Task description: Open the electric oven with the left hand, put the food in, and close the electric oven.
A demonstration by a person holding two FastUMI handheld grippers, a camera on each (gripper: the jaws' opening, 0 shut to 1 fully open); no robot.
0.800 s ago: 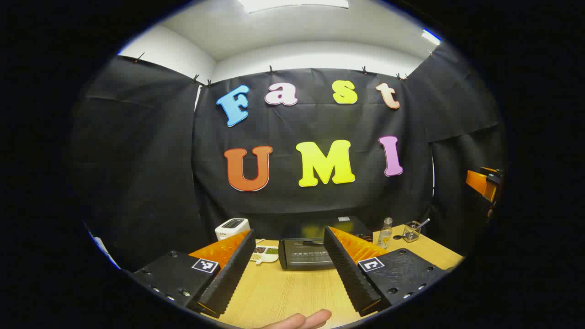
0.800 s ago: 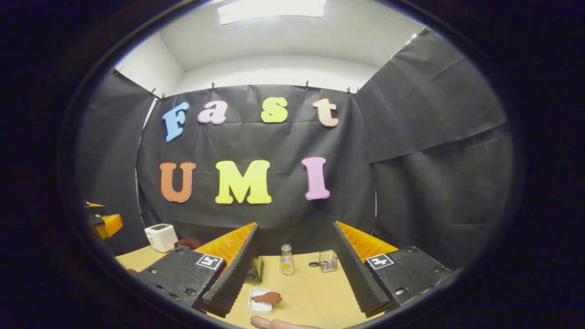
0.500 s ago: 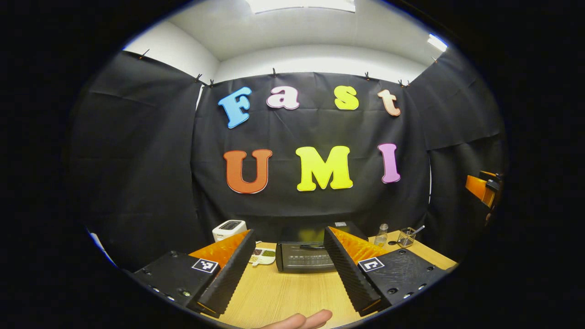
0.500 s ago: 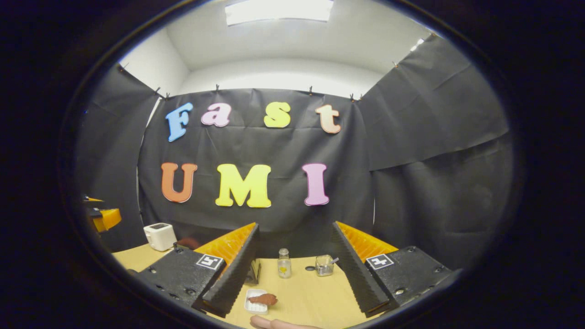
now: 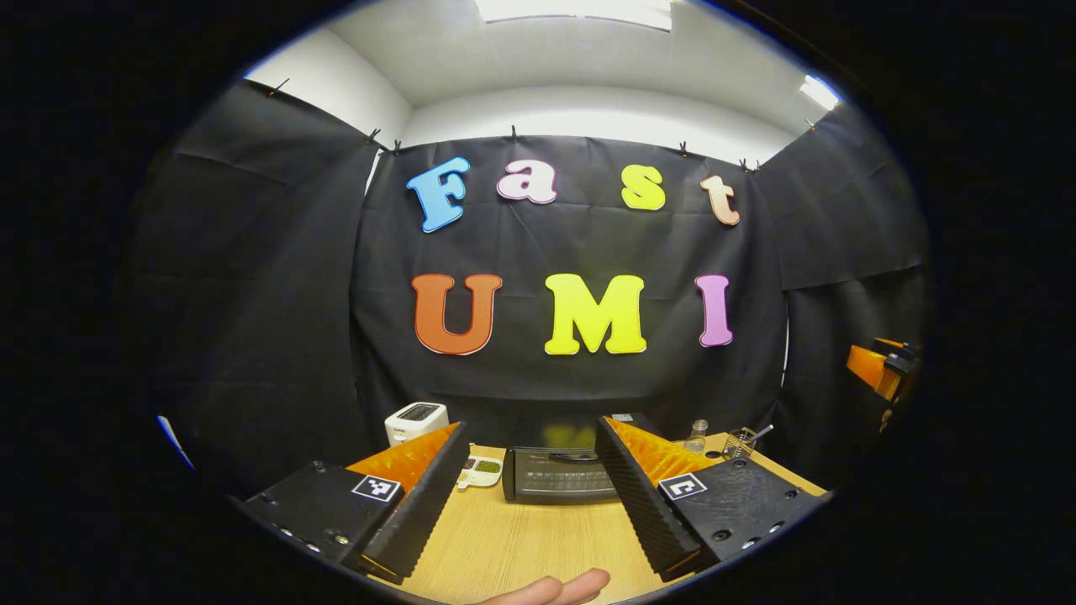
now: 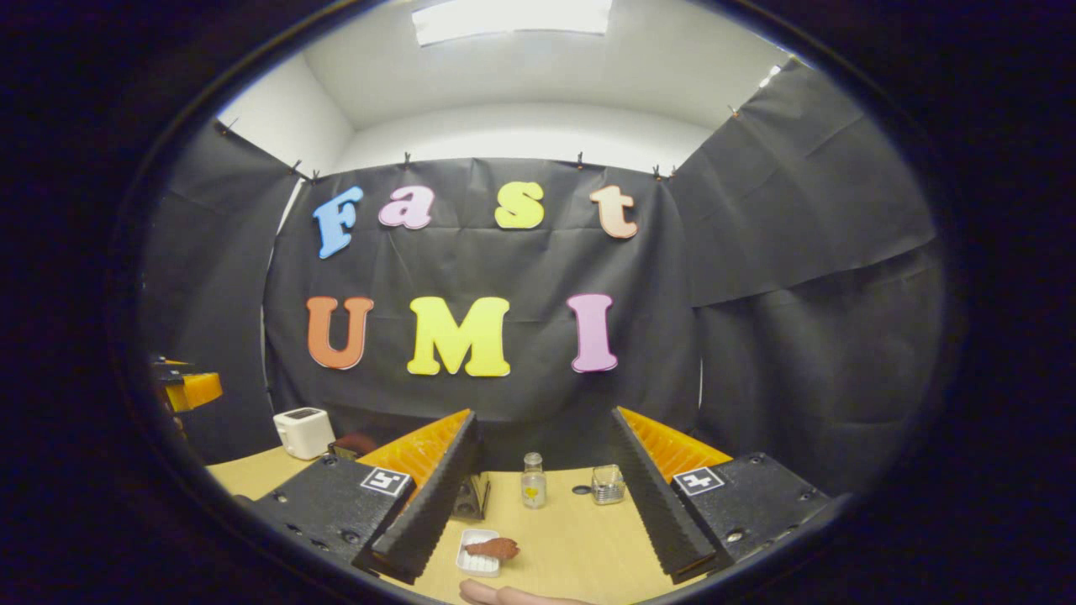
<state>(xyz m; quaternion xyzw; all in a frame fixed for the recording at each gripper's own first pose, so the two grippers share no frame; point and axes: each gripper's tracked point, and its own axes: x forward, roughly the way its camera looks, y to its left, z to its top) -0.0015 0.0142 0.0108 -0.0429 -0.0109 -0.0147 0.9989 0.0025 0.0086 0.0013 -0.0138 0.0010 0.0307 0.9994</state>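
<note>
- Left gripper [image 5: 525, 496] is held wide open and empty; since a moment ago it has been lined up on the oven.
- Right gripper [image 6: 538, 496] gapes, empty; food [image 6: 493, 549] lies at its 6 o'clock.
- Oven [image 5: 559, 473], at 12 o'clock, is shut; opening has not begun.

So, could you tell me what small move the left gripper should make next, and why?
Probably ease the left gripper forward toward the handle on the black electric oven. The oven's door looks closed, the gripper is open and empty, and bare wooden table lies between them. The reddish-brown food waits in its small white tray by the open right gripper.
</note>
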